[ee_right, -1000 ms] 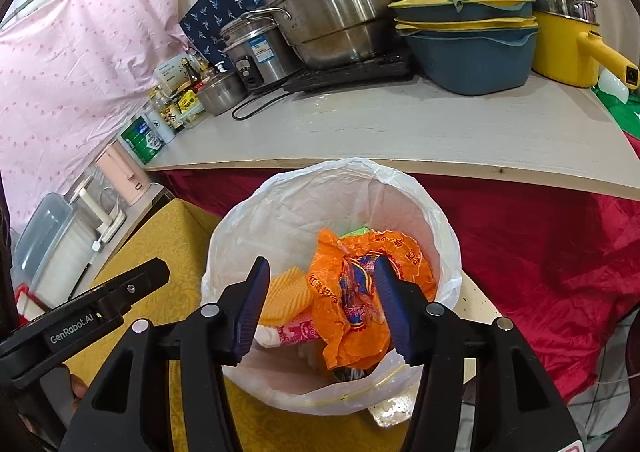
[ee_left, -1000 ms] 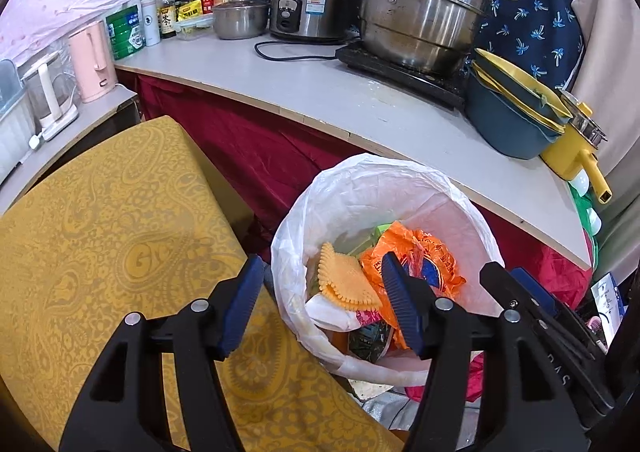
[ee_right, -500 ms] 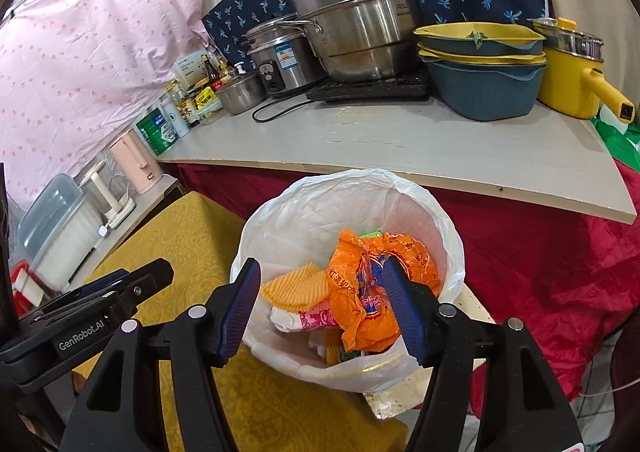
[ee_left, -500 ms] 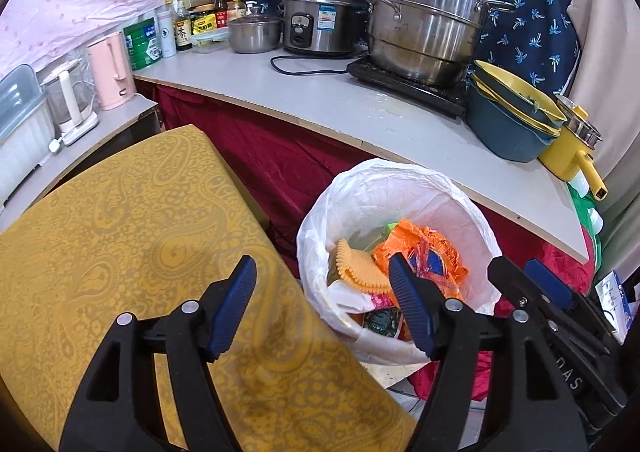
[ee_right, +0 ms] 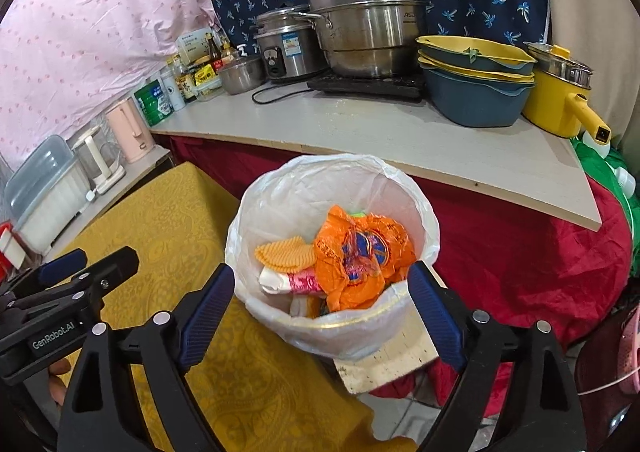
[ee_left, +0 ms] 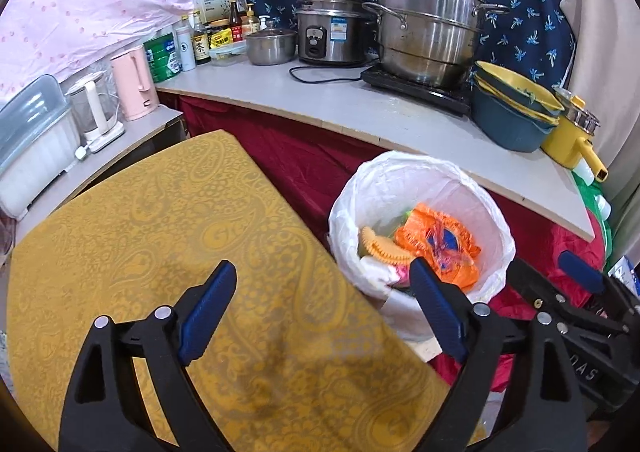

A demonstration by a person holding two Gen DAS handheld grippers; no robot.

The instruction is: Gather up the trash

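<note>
A waste bin lined with a white bag (ee_left: 420,180) (ee_right: 320,188) stands on the floor beside the yellow-clothed table (ee_left: 152,236) (ee_right: 168,236). Inside lie a crumpled orange wrapper (ee_left: 440,240) (ee_right: 360,252), a ridged orange piece (ee_left: 380,250) (ee_right: 286,252) and a pink-and-white packet (ee_right: 296,280). My left gripper (ee_left: 320,308) hovers over the table's right edge, its jaws opening wide with nothing between them. My right gripper (ee_right: 318,312) hangs above the bin's near rim, its jaws also opening and holding nothing. Each gripper shows at the edge of the other's view.
A grey counter (ee_left: 360,108) (ee_right: 380,128) over a red drape carries a steel steamer pot (ee_left: 432,32), rice cooker (ee_left: 332,32), stacked blue-and-yellow bowls (ee_right: 476,84), a yellow pot (ee_right: 560,100), bottles and a pink jug (ee_left: 134,86). A board (ee_right: 388,364) lies under the bin.
Both grippers drew back and upward from the bin, which now looks smaller and farther. Both pairs of jaws spread wider. The trash stays in the bin.
</note>
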